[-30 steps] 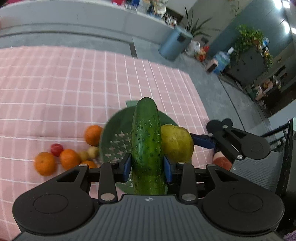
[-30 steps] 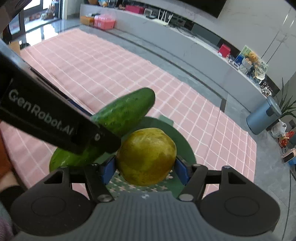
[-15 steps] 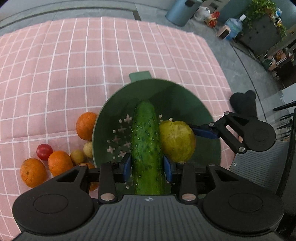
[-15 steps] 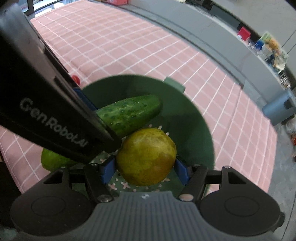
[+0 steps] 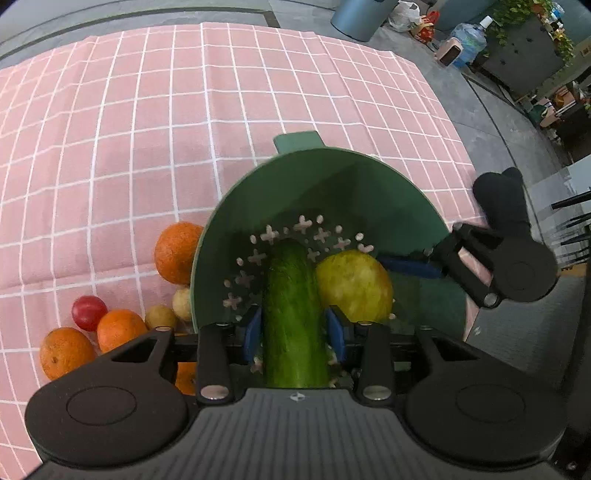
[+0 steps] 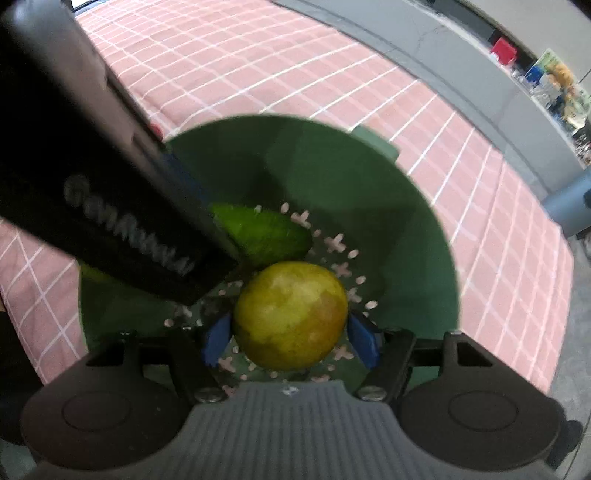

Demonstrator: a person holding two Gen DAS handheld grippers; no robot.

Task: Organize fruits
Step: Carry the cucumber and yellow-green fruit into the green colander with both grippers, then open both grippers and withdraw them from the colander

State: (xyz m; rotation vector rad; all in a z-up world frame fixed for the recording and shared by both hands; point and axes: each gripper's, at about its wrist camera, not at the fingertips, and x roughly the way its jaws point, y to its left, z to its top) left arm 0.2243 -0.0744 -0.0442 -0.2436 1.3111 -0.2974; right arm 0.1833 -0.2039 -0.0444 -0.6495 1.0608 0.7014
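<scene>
A green colander point(image 5: 369, 184) stands on the pink checked cloth; it also shows in the right wrist view point(image 6: 406, 229). My left gripper point(image 5: 294, 328) is shut on a dark green cucumber point(image 5: 293, 306), held low inside the colander over its perforated bottom. My right gripper point(image 6: 290, 338) is shut on a yellow-green pear point(image 6: 291, 314), also low inside the colander, right beside the cucumber point(image 6: 266, 236). The pear shows in the left wrist view point(image 5: 354, 284) touching the cucumber's right side. The left gripper's black body hides the colander's left part in the right wrist view.
Three oranges point(image 5: 177, 251) point(image 5: 120, 328) point(image 5: 64, 352), a red cherry tomato point(image 5: 88, 312) and two small yellowish fruits point(image 5: 160, 317) lie on the cloth point(image 5: 147, 129) left of the colander. The cloth's right edge meets grey floor point(image 5: 491, 110). A blue bin point(image 5: 356, 14) stands far back.
Both grippers have gone down into the colander with the cucumber and the pear, which now sit close over its perforated bottom. Both stay shut on their loads.
</scene>
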